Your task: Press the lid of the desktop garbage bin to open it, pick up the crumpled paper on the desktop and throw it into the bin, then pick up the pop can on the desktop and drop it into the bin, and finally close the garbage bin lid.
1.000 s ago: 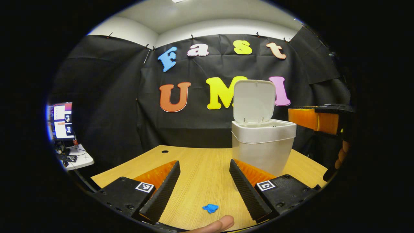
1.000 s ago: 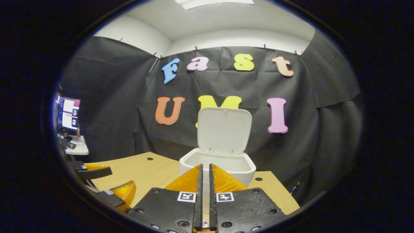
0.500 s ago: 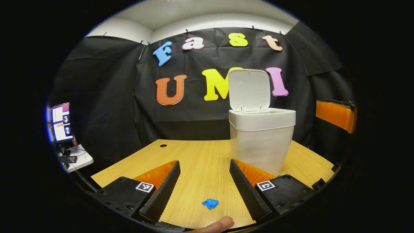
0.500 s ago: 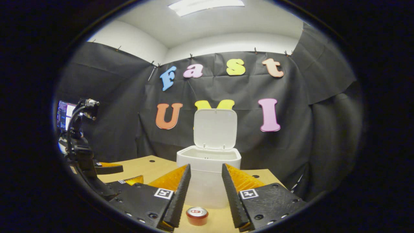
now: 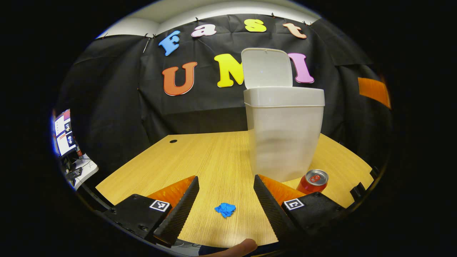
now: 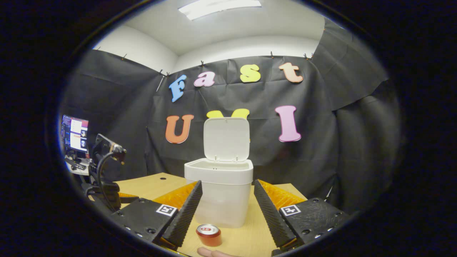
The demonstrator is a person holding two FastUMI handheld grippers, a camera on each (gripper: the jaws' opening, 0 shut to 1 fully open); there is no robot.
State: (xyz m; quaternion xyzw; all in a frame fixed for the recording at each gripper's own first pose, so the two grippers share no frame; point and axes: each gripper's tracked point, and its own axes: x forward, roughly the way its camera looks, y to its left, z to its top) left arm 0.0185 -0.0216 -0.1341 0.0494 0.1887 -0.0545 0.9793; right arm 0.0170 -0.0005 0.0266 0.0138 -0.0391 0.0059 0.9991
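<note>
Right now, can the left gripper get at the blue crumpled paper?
Probably yes. The left gripper has its jaws wide open, and the crumpled paper lies on bare desk between them. The bin and can stand off to one side.

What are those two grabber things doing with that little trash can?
A person holds a grabber in each hand to tidy the desk. The white bin has its lid flipped up, so it is ready for rubbish. The left gripper has its jaws wide open around the blue crumpled paper, which lies on the desk untouched. The right gripper is open too, with the red pop can standing between its jaws in front of the bin. Nothing has been picked up yet.
</note>
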